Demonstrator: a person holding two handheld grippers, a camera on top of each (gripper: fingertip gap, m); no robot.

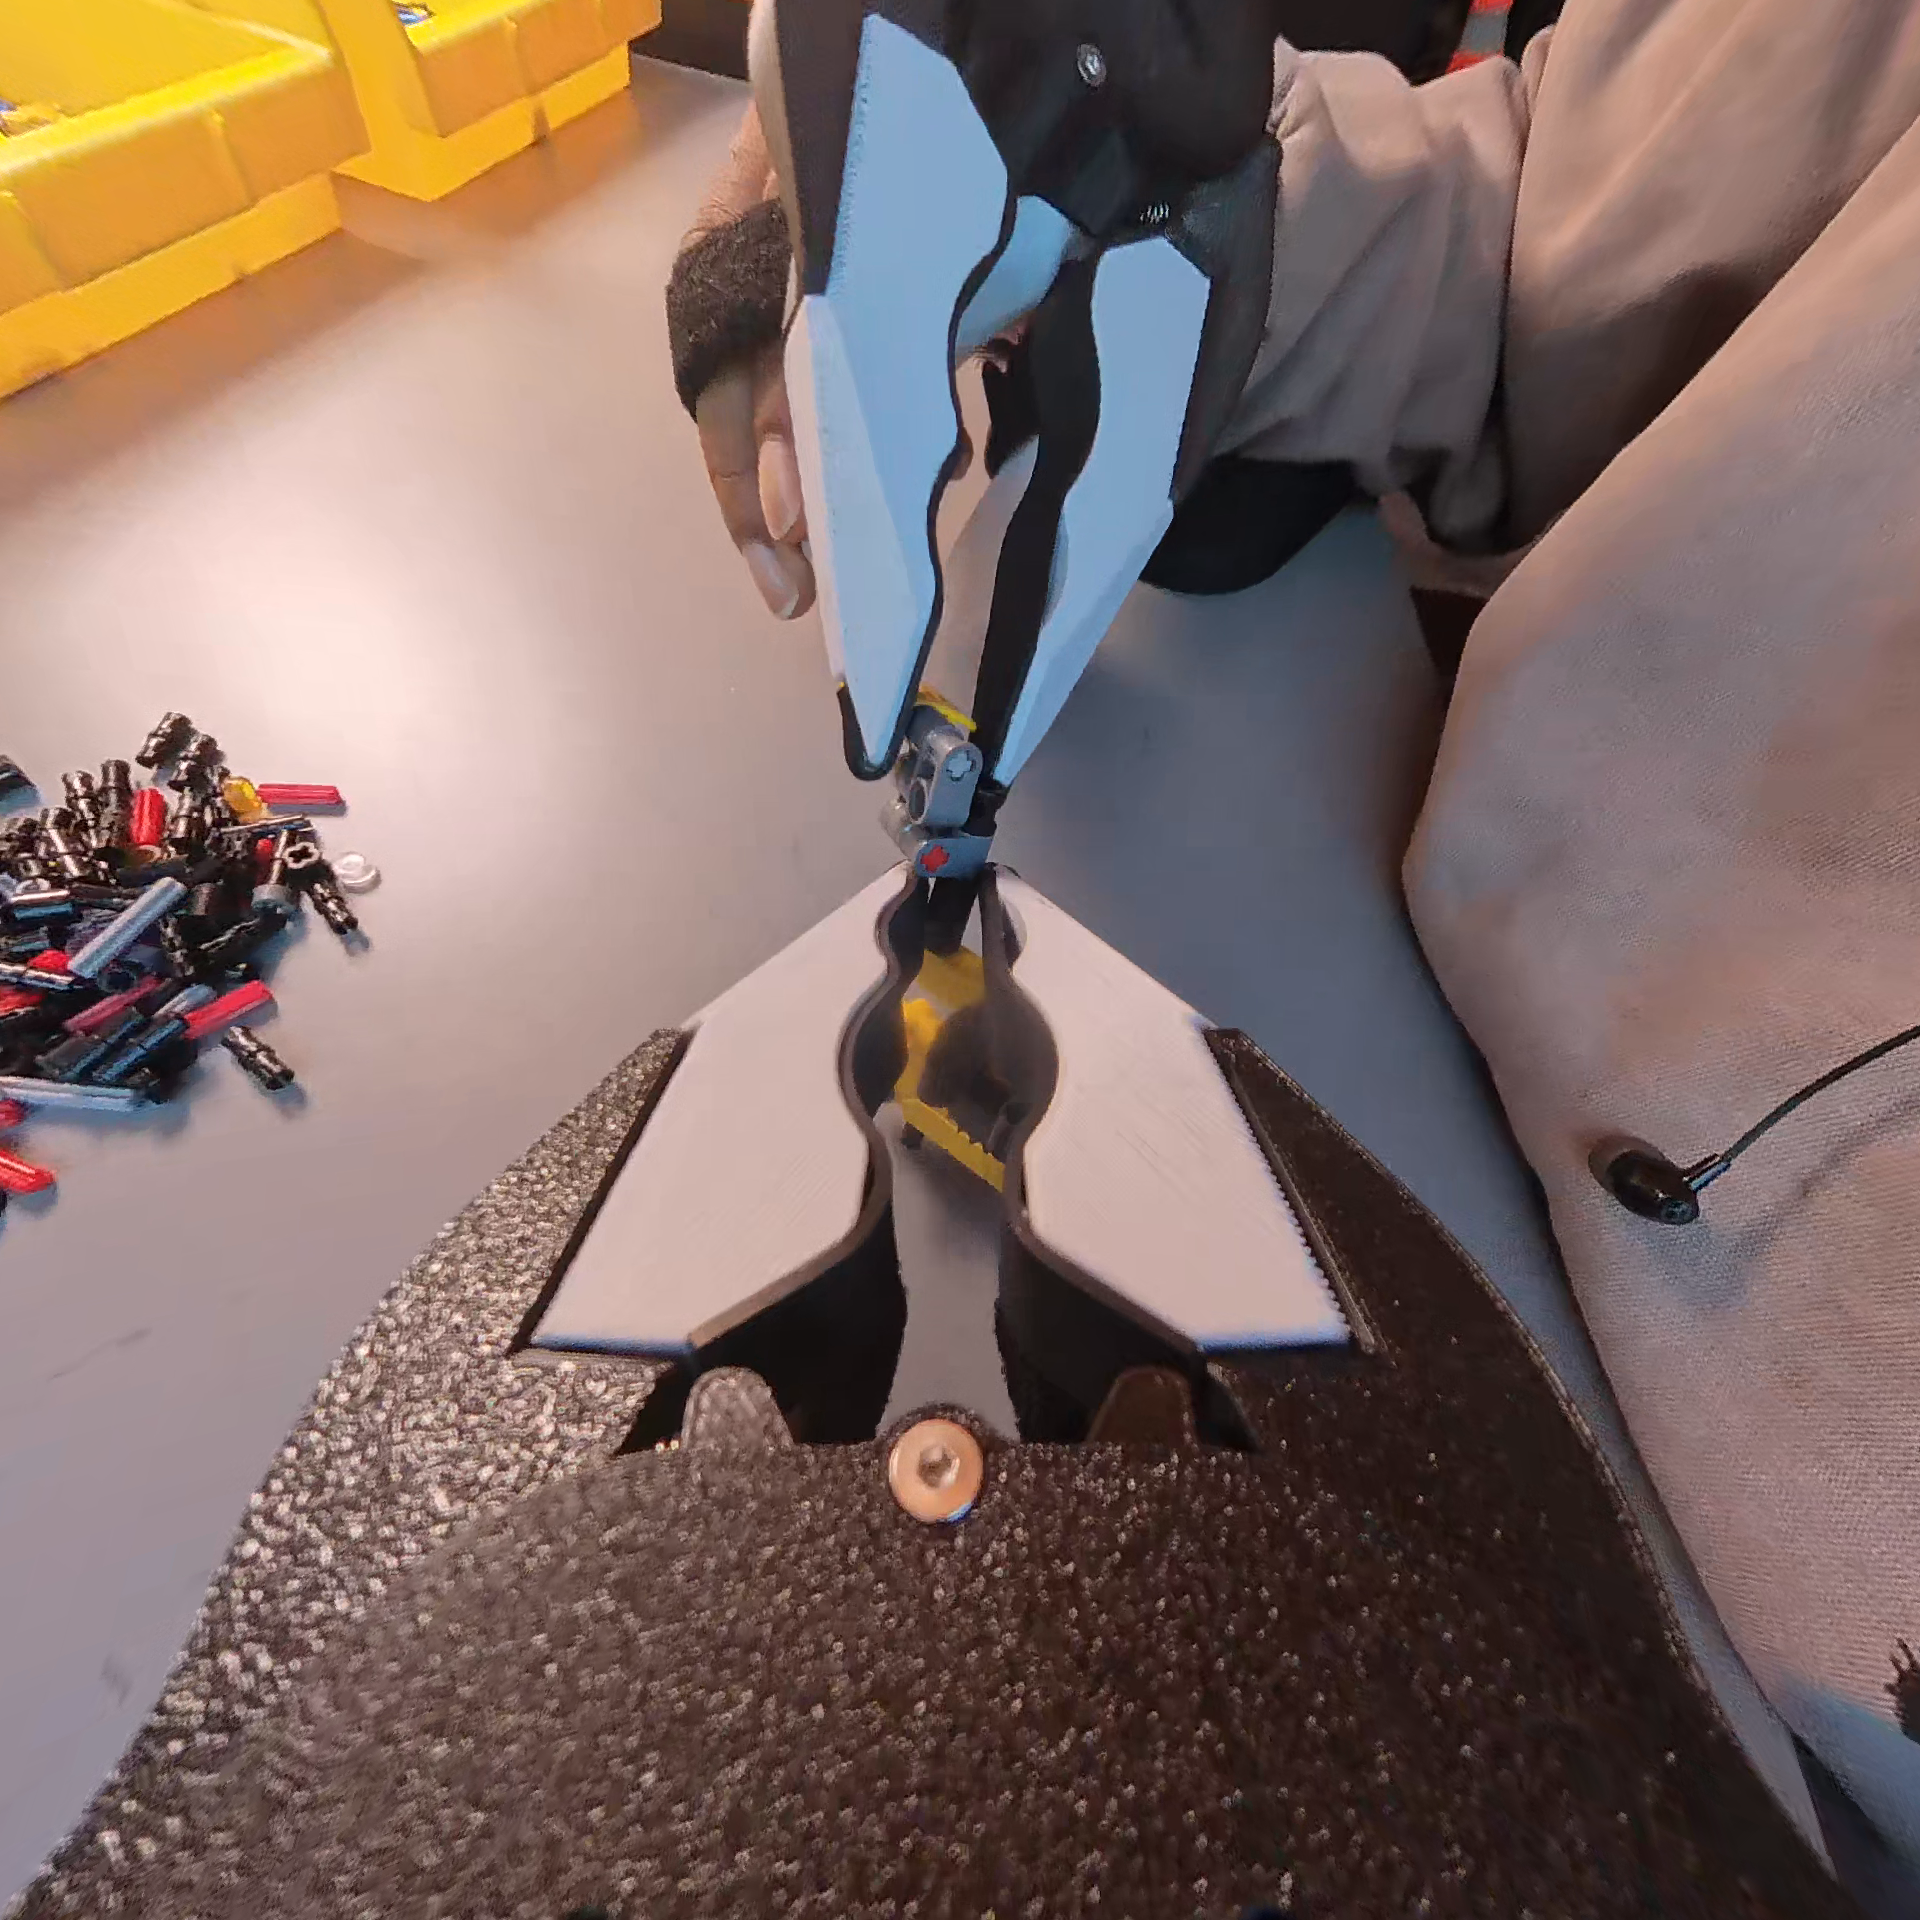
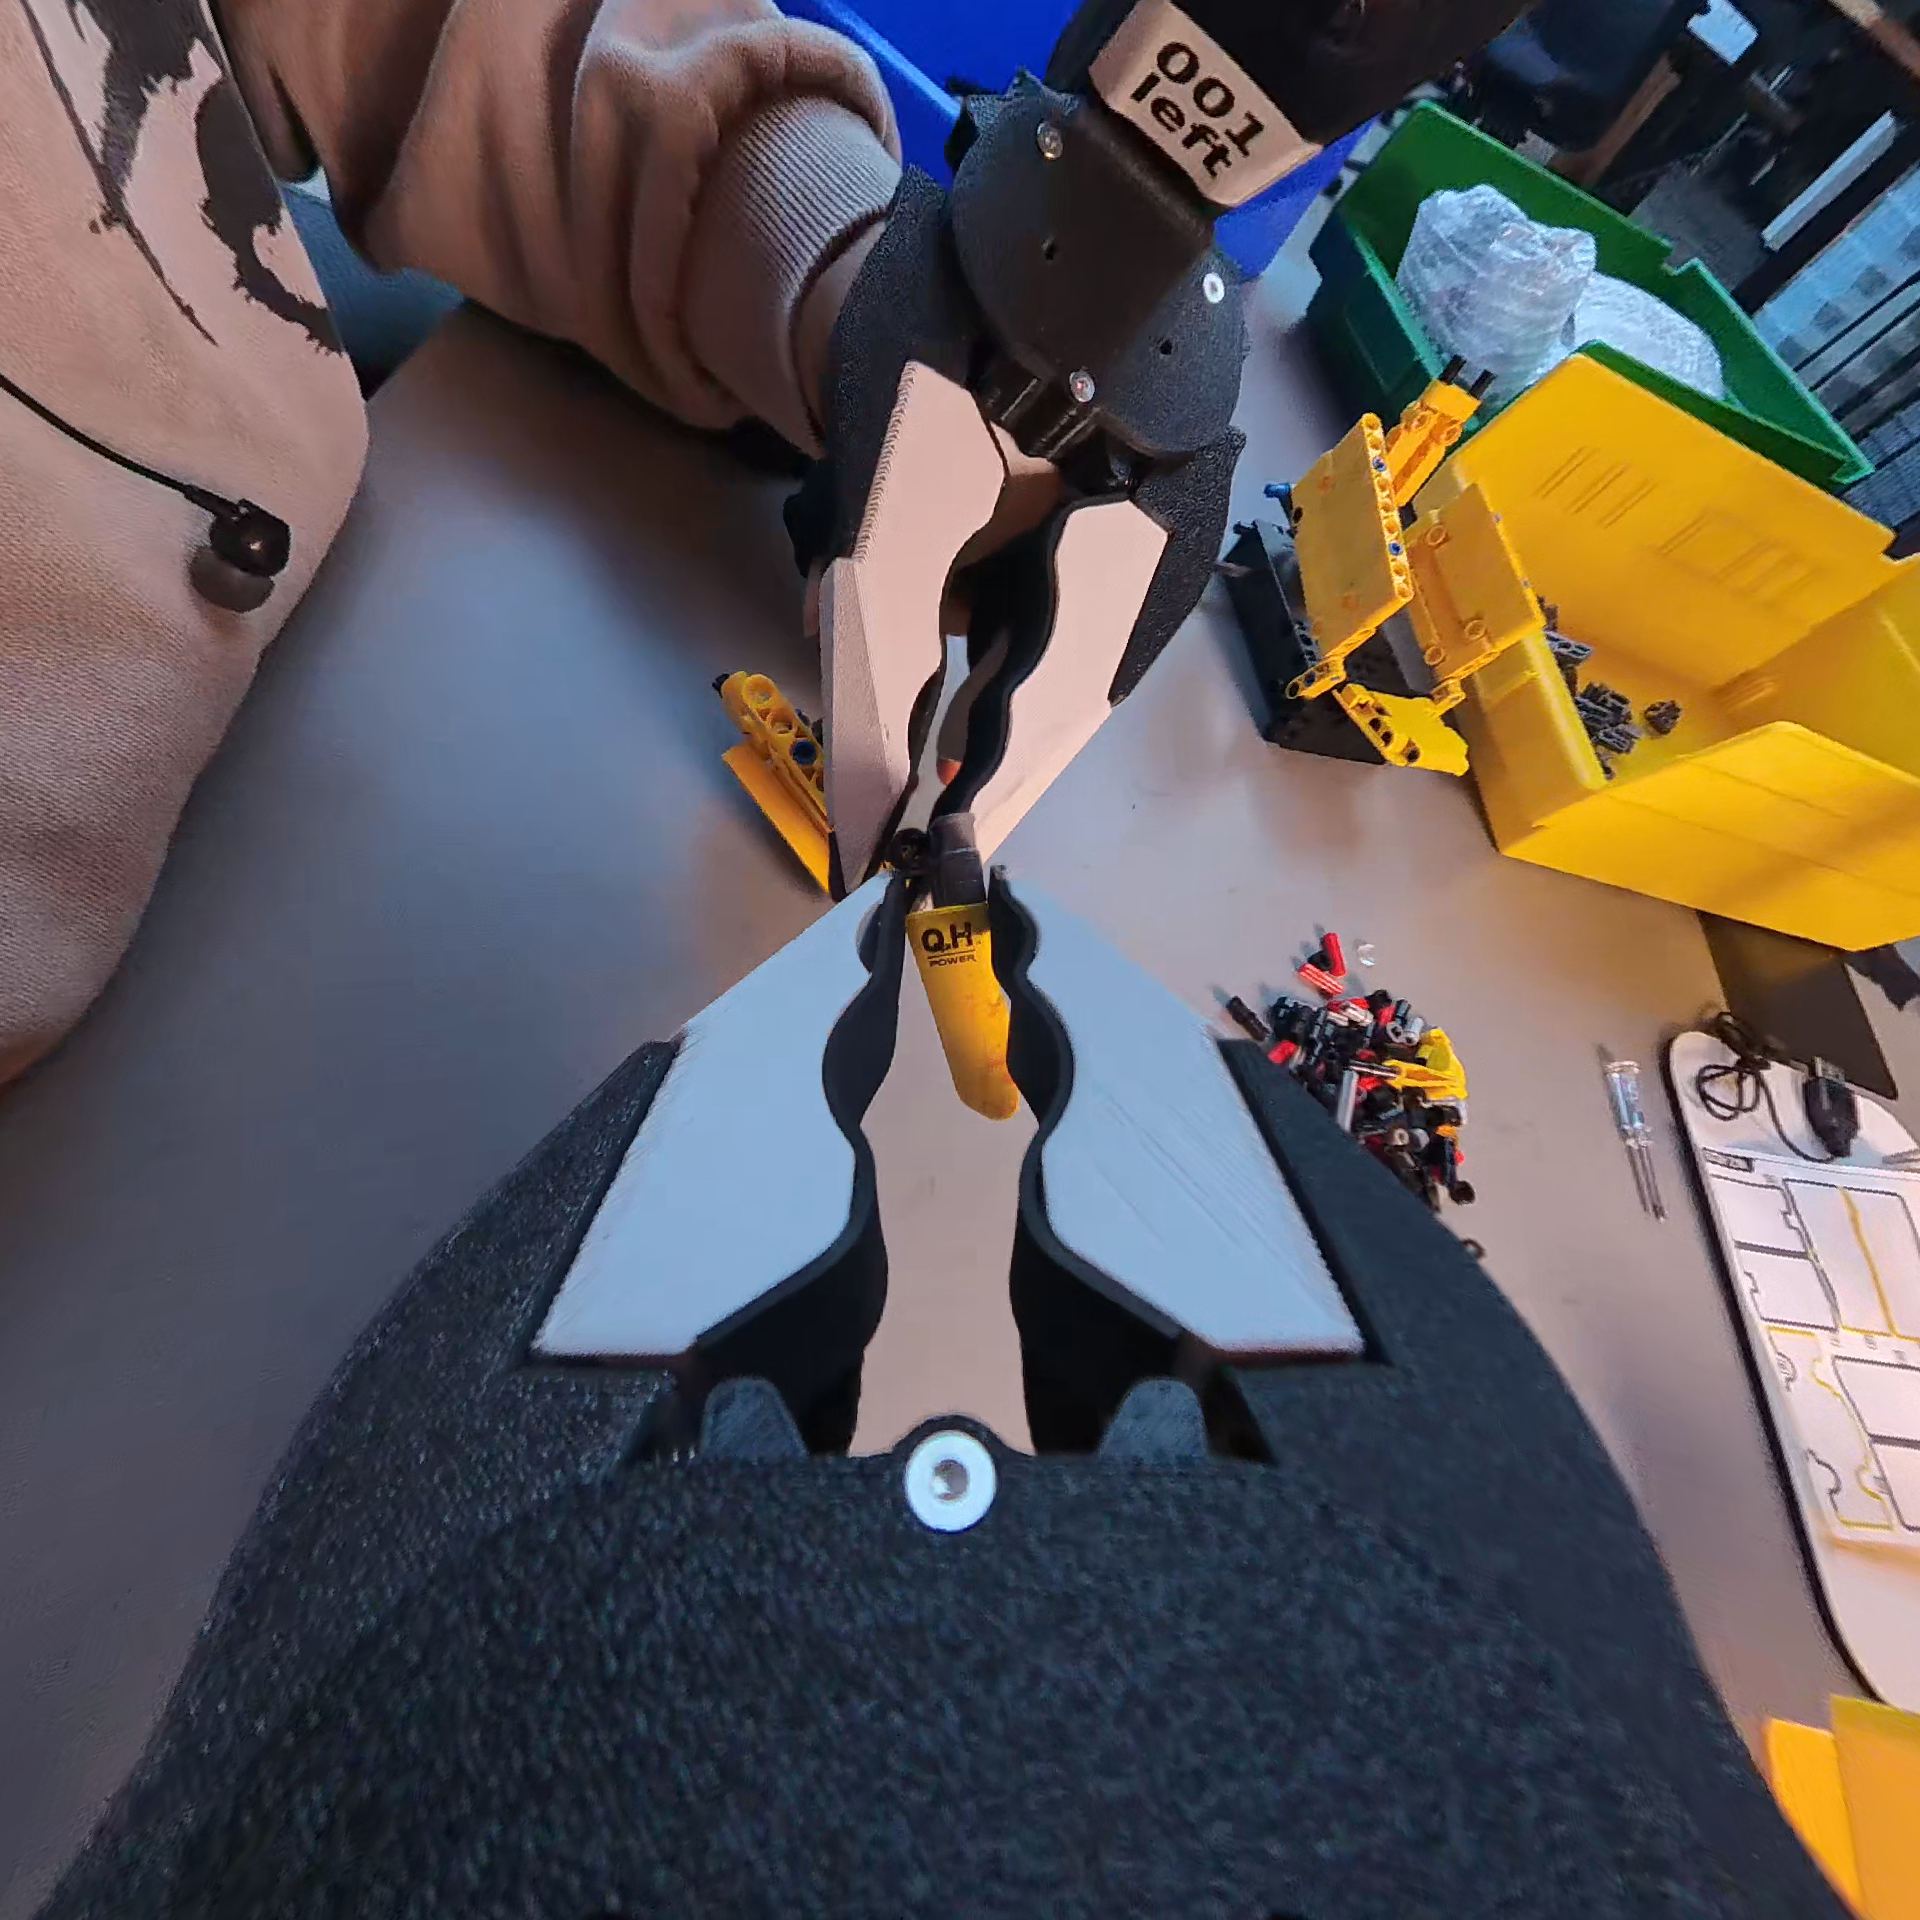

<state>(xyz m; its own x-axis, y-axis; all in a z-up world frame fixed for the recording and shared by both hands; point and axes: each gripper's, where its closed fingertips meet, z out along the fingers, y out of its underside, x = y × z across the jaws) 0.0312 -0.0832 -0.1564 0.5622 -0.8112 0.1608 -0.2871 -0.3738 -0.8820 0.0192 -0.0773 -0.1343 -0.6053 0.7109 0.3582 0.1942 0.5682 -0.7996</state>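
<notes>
The left gripper [image 1: 951,883] is closed on a small assembly of building-toy pieces [image 1: 935,810]: grey connectors with a red axle end, joined to a yellow toothed part [image 1: 951,1049] that hangs between and beneath its fingers. The right gripper [image 2: 940,883] meets it tip to tip and pinches the same cluster; a yellow cylinder with a printed band [image 2: 966,1008] lies between its fingers, clamped near its dark upper end.

The assembly looks light and rigid, hard smooth plastic that could slip or pop apart at its push-fit joints. The flat faces of the grey connectors offer the surest hold. Exactly which piece each tip touches is hard to tell, as the fingertips crowd together.

Left of the left fingers, a heap of loose red and black pins [image 1: 135,914] rests on the grey table [image 1: 468,520]; beyond the right fingers stand yellow bins [image 2: 1683,665].
</notes>
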